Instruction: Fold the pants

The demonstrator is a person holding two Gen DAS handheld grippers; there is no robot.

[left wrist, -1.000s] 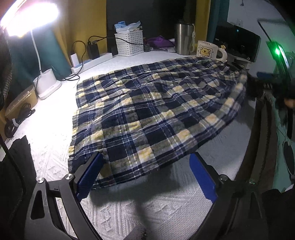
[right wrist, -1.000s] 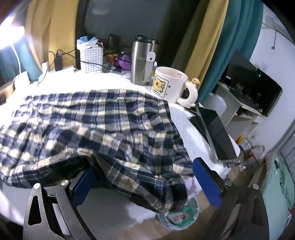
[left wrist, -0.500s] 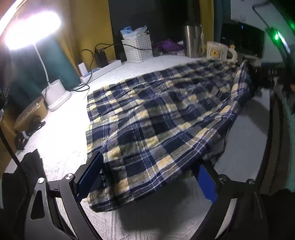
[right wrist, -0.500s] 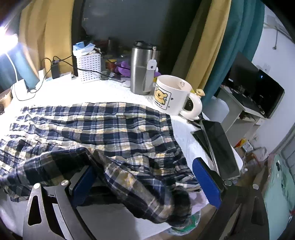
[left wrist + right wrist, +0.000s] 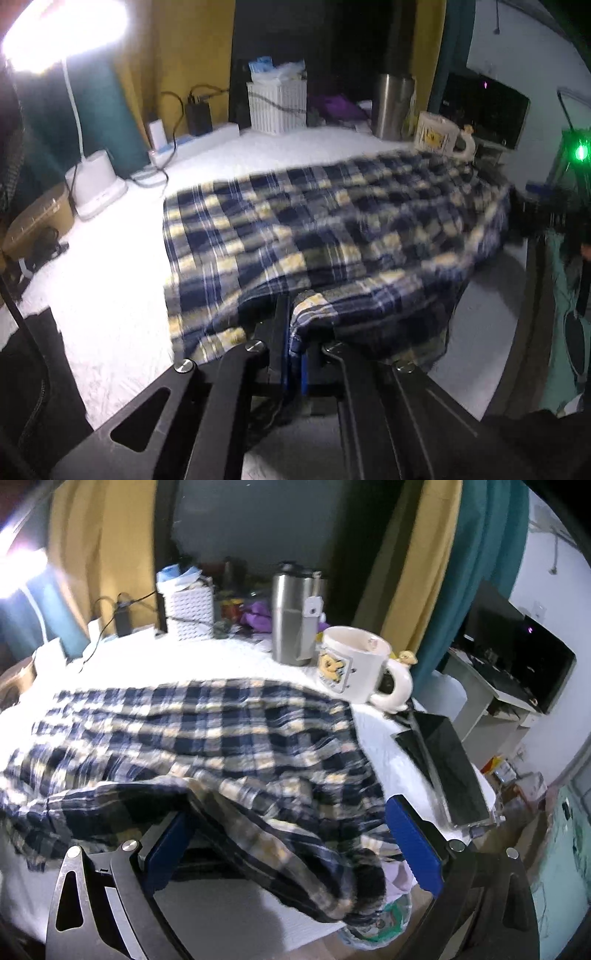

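Blue-and-yellow plaid pants [image 5: 332, 229] rumpled on white table [image 5: 110, 280], left gripper [image 5: 293, 354] clenched on hem, right gripper [image 5: 291, 845] released around waistband

White table [image 5: 110, 295]: plaid pants [image 5: 332, 229], mug [image 5: 354, 664]

**No legible text in either view**

Nothing can be read. The white mug [image 5: 354, 668] carries a yellow picture panel, perhaps a cartoon bear, with no lettering that resolves. A small tag [image 5: 311, 607] hangs on the steel tumbler [image 5: 291, 618]; its marks are too blurred to make out.
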